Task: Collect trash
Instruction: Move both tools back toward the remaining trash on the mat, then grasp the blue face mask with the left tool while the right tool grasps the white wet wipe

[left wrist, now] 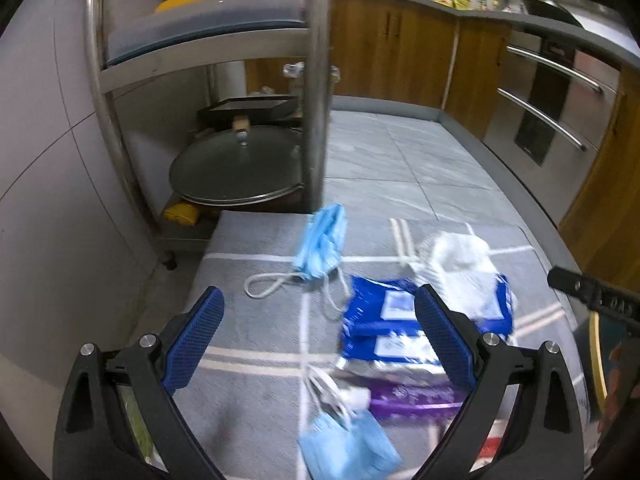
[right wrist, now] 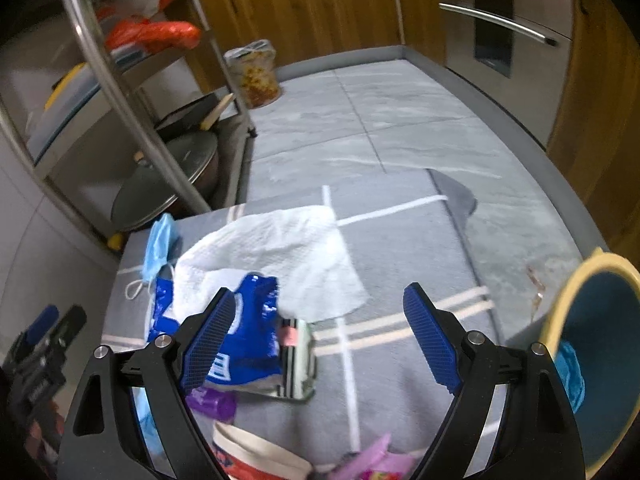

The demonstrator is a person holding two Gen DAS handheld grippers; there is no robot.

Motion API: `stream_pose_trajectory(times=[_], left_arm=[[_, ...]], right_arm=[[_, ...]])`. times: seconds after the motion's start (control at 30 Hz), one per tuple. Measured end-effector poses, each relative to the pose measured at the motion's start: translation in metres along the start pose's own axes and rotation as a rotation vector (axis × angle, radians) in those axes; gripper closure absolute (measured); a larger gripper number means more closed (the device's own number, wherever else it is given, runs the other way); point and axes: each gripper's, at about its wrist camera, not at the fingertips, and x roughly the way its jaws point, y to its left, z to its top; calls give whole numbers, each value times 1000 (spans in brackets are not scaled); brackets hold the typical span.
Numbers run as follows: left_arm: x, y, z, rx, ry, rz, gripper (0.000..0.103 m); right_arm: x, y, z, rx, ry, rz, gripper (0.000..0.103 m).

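Note:
Trash lies on a grey striped mat on the kitchen floor. In the left wrist view: a blue face mask, a second blue mask near the camera, a blue wrapper, a white paper towel and a purple wrapper. My left gripper is open and empty above them. In the right wrist view the paper towel, blue wrapper, purple wrapper and a mask show. My right gripper is open and empty. A teal bin with a yellow rim stands at the right.
A steel rack with a lidded pan stands left of the mat. Wooden cabinets and an oven line the far side. A bag of food stands by the rack. A red-and-white cup and a pink wrapper lie near.

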Motion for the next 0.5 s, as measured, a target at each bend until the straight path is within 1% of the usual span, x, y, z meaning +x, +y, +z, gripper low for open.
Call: stream_pose_trajectory(times=[0.13,0.27,0.4,0.5], left_arm=[[15,12,10,-19,0,2,8],[39,23,17,-26,31,32,8],[62,22,22,15,52,53,9],[79,17,26,58,67,45,9]], right_arm=[[13,11,3,-35,5,10,17],[26,14,10,-61,9,12,17],[42,12,24,-100,18,-24,17],[52,3,33,-89,21,-32,17]])
